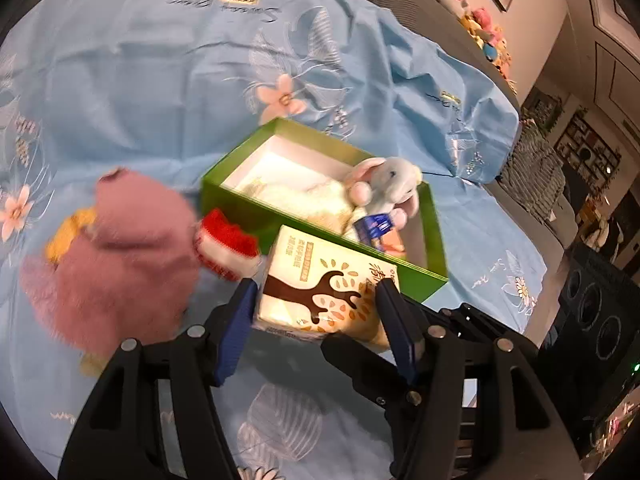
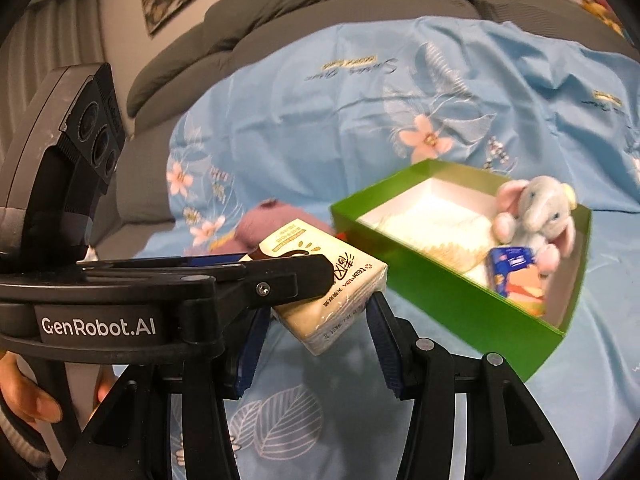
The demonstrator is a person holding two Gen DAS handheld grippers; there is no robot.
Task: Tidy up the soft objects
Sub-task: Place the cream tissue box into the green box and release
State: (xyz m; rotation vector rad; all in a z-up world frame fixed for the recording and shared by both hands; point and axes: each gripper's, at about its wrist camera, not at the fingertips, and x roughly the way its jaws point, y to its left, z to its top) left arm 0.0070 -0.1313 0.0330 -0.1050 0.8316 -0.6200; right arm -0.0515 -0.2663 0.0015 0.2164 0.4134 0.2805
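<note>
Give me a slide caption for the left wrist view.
Left gripper holds cream tissue pack before green cardboard box.

Left gripper [image 1: 316, 300]: angled downward, jaws partly apart, both blue pads pressed against the sides of a tissue pack [image 1: 324, 284] held clear of the bed. Right gripper [image 2: 316, 320]: pointed slightly downward, jaws partly apart, set around the same pack's lower end; pad contact cannot be confirmed. A hand [image 2: 28, 396] grips the left gripper's handle.
</note>
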